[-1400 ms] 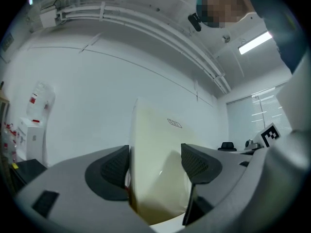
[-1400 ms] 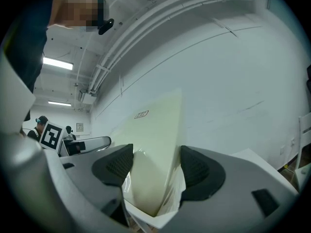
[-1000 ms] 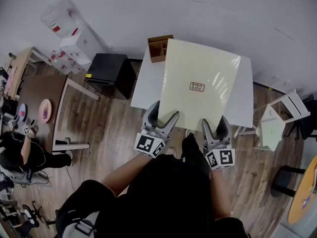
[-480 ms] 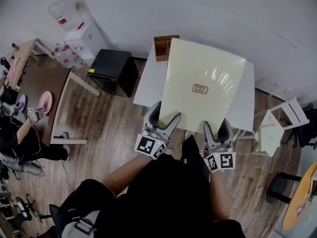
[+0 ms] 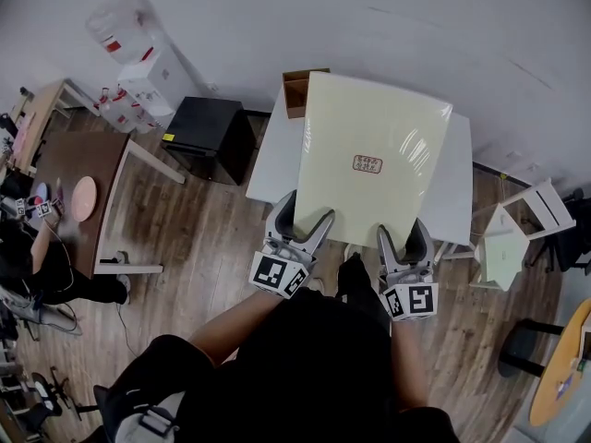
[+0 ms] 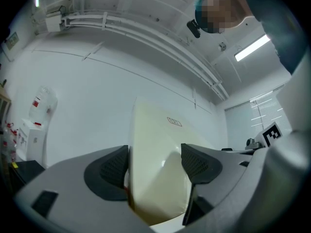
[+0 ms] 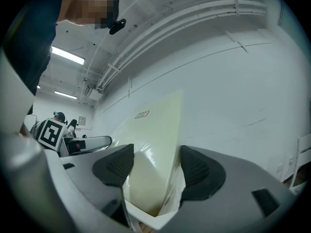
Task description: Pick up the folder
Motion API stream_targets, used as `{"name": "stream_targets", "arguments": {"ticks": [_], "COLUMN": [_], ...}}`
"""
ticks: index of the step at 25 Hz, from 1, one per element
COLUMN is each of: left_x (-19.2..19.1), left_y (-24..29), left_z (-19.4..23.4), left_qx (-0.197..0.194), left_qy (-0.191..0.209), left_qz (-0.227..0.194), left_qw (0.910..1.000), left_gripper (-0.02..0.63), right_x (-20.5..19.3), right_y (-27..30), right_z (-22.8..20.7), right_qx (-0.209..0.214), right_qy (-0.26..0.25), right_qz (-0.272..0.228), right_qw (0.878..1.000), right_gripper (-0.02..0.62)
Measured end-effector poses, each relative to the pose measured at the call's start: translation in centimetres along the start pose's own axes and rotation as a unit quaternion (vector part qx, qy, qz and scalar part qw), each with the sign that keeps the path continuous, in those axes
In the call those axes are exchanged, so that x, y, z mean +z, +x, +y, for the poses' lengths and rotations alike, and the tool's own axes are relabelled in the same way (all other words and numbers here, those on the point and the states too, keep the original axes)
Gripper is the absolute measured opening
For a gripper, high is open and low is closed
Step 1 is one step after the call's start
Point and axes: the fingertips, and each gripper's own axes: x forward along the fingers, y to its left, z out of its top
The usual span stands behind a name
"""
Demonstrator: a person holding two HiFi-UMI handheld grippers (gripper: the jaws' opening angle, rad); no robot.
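Left gripper (image 5: 305, 212) and right gripper (image 5: 403, 233) are both clamped on the near edge of the big glossy cream folder (image 5: 374, 160). Its far edge sticks up free above the small white table (image 5: 268, 160).

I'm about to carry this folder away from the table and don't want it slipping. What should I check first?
1. Left gripper has the folder between its jaws: ok.
2. Right gripper grips the same near edge: ok.
3. The two grips are spread apart along that edge: ok.
4. Folder raised off the white table: ok, both gripper views show it tilted up against the wall.
5. Gap to the brown box at the far table corner: cannot tell, the folder overlaps it in the head view.
6. Anything loose inside the folder: cannot tell.
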Motion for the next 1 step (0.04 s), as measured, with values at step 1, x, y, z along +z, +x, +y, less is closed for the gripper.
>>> {"name": "stream_targets", "arguments": {"ticks": [1], "left_x": [0.05], "left_y": [0.0], "left_z": [0.06], "left_qx": [0.0], "left_qy": [0.0], "left_qz": [0.0], "left_qw": [1.0], "left_gripper": [0.344], "right_x": [0.04], "right_y": [0.06], "right_z": [0.05], "right_qx": [0.0], "right_qy": [0.0], "right_qz": [0.0], "right_qw": [1.0], "right_gripper": [0.314]}}
